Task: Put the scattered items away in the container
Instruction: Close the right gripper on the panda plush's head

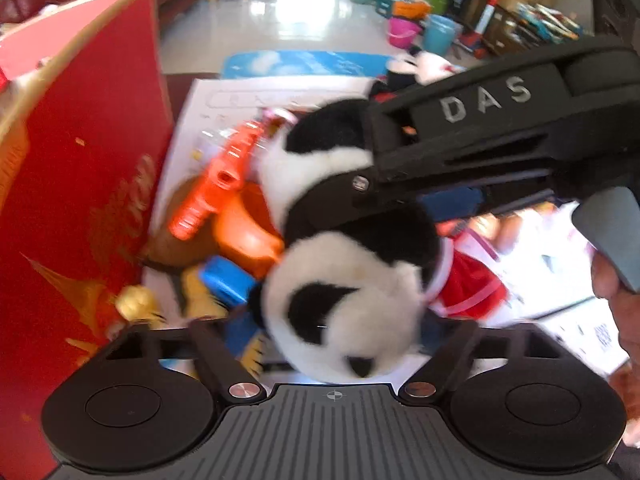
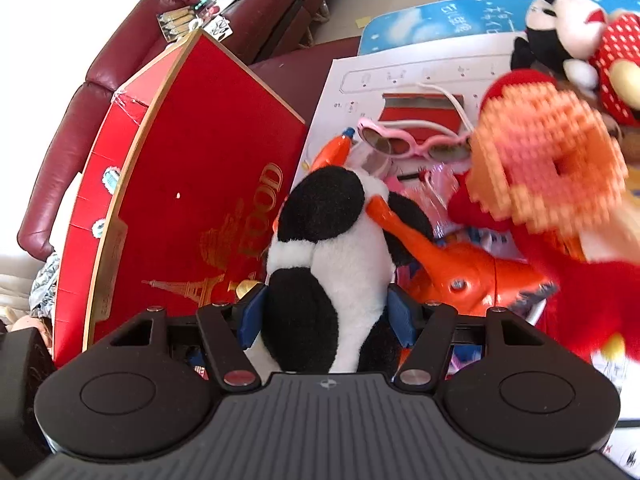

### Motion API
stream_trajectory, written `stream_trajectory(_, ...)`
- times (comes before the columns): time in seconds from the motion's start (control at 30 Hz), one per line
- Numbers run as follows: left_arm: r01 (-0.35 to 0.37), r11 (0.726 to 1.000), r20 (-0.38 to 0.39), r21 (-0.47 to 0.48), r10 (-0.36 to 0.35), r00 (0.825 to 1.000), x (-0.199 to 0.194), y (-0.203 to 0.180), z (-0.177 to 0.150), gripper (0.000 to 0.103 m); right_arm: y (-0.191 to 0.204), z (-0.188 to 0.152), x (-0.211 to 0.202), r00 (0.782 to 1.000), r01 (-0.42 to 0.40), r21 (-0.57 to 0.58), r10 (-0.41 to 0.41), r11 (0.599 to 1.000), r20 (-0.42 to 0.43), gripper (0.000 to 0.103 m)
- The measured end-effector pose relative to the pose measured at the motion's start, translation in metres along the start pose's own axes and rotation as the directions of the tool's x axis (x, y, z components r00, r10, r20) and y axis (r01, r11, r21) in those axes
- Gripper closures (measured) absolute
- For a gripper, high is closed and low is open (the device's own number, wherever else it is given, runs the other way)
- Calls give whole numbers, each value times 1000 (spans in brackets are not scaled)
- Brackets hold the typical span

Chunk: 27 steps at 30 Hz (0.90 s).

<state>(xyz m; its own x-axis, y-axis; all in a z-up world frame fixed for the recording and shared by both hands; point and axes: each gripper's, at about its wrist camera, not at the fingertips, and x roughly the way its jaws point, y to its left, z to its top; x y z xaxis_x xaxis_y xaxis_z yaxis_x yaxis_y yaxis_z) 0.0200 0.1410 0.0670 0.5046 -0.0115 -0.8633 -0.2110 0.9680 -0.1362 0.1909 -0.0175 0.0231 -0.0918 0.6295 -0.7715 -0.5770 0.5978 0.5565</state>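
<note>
A black-and-white panda plush (image 2: 332,264) is clamped between the blue pads (image 2: 402,320) of my right gripper (image 2: 326,318), above a pile of toys. In the left wrist view the same panda (image 1: 348,280) fills the middle, with the right gripper's black body (image 1: 480,140) on it from the upper right. My left gripper's own fingertips are hidden behind the panda. The red box (image 2: 192,208) marked FOOD stands with its flap up on the left (image 1: 76,184). An orange toy gun (image 2: 460,276) lies under the panda.
Pink sunglasses (image 2: 408,144), a blocky orange-haired doll in red (image 2: 548,184) and a Mickey plush (image 2: 560,44) lie on white paper (image 2: 400,76). A maroon sofa (image 2: 100,92) is behind the box. Buckets (image 1: 436,34) and cluttered shelves stand across the floor.
</note>
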Motion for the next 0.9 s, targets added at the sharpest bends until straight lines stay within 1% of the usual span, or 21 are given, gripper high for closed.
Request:
stream_trajectory(0.1, -31, 999, 12, 44, 30, 999, -1, -8, -10, 32, -5, -7, -4, 1000, -12, 18, 12, 1000, -9, 33)
stream_trajectory(0.17, -37, 998, 13, 45, 36, 999, -1, -9, -11, 33, -7, -5, -5, 1000, -10, 36, 10, 999, -17, 32)
stream_trajectory(0.2, -34, 999, 14, 42, 33, 999, 1, -6, -11, 35, -8, -5, -6, 1000, -7, 42, 8, 999, -15, 32)
stream_trajectory(0.23, -32, 999, 13, 43, 31, 999, 2, -6, -11, 39, -8, -4, -8, 1000, -3, 46, 3, 999, -9, 32)
stream_trajectory(0.27, -33, 999, 12, 42, 33, 999, 2, -6, -11, 40, -8, -3, -10, 1000, 2, 50, -2, 999, -3, 32)
stream_trajectory(0.3, -38, 998, 11, 44, 38, 999, 1, -7, -12, 44, -7, -2, -12, 1000, 6, 51, -6, 999, 3, 31)
stream_trajectory(0.33, -38, 998, 3, 43, 38, 999, 3, -6, -13, 54, -6, -1, -13, 1000, 8, 48, -9, 999, 10, 31)
stream_trajectory(0.37, -33, 999, -13, 37, 33, 999, 5, -4, -14, 51, -4, 1, -14, 1000, 13, 43, -13, 999, 16, 30)
stream_trajectory(0.4, -33, 999, -28, 28, 34, 999, 9, -1, -13, 55, -4, 2, -15, 1000, 18, 38, -19, 999, 23, 30)
stream_trajectory(0.47, -39, 999, -45, 10, 39, 998, 13, 3, -14, 54, -3, 5, -15, 999, 26, 36, -27, 999, 39, 29)
stream_trajectory(0.53, -43, 999, -44, 2, 43, 998, 13, 5, -14, 54, -2, 10, -11, 998, 40, 29, -41, 999, 36, 29)
stream_trajectory(0.57, -44, 999, -36, 2, 44, 998, 11, 5, -14, 52, -1, 11, -8, 998, 44, 22, -44, 999, 34, 29)
stream_trajectory(0.6, -43, 999, -29, 0, 43, 999, 8, 6, -13, 47, 0, 11, -6, 998, 44, 17, -45, 999, 32, 28)
stream_trajectory(0.63, -37, 999, -19, -4, 37, 999, 4, 6, -12, 35, 0, 12, -4, 998, 45, 15, -46, 999, 32, 27)
stream_trajectory(0.67, -31, 999, -1, -8, 31, 1000, -1, 6, -11, 28, 1, 12, -3, 998, 47, 10, -47, 999, 34, 28)
stream_trajectory(0.7, -35, 999, 23, -8, 35, 999, -7, 6, -9, 17, 2, 12, -2, 998, 49, 4, -49, 999, 35, 28)
stream_trajectory(0.73, -49, 999, 49, -3, 49, 998, -11, 6, -8, 13, 2, 11, -2, 998, 50, -3, -50, 999, 34, 28)
stream_trajectory(0.8, -73, 997, 83, 12, 72, 994, -17, 4, -2, 13, 3, 11, -1, 998, 49, -6, -49, 999, 26, 28)
stream_trajectory(0.9, -76, 997, 92, 12, 74, 993, -13, 4, 10, 8, 2, 7, -2, 999, 38, 1, -38, 999, 10, 28)
